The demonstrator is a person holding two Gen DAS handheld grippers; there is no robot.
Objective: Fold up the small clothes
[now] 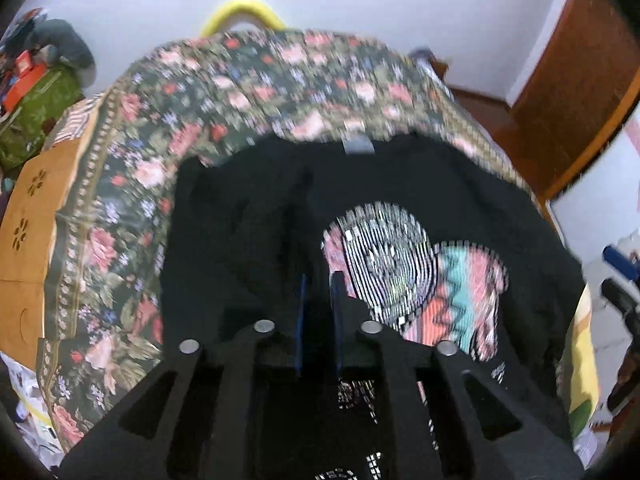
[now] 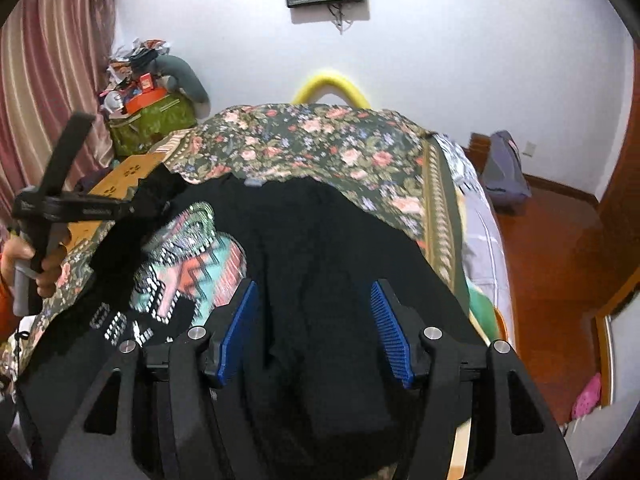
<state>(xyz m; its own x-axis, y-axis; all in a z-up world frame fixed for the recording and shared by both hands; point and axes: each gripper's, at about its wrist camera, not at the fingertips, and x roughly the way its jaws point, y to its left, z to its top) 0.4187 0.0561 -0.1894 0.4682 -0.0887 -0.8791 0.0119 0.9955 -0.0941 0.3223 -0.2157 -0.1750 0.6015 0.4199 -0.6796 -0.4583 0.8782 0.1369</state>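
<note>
You are holding two black plastic grippers over a bed. The left gripper (image 1: 319,280) is showing its blue ribbed pads drawn close together, with only a narrow dark gap between them; in the right wrist view its tip (image 2: 148,200) is sitting on a raised, bunched edge of the shirt, so it appears to be pinching that fabric, though blur is hiding the contact. The right gripper (image 2: 314,300) is standing with its jaws wide apart, its blue ridged pads (image 2: 386,316) gripping nothing and hovering above the cloth.

The black shirt (image 2: 320,240) is lying on the floral bedspread (image 2: 320,136), filling the lower centre of both views. Its fabric looks soft and matte, with long shallow creases running toward twelve o'clock. A grey neck label (image 1: 358,146) is sitting at its far edge at twelve o'clock. A rounded printed patch (image 1: 412,276) of pink, teal, orange and fine black-and-white stripes is lying at three o'clock of the left pads, and at ten o'clock of the right pads.

The bedspread is dark green with pink roses and a banded border. A curved yellow tube (image 2: 332,84) is rising behind it at twelve o'clock.
</note>
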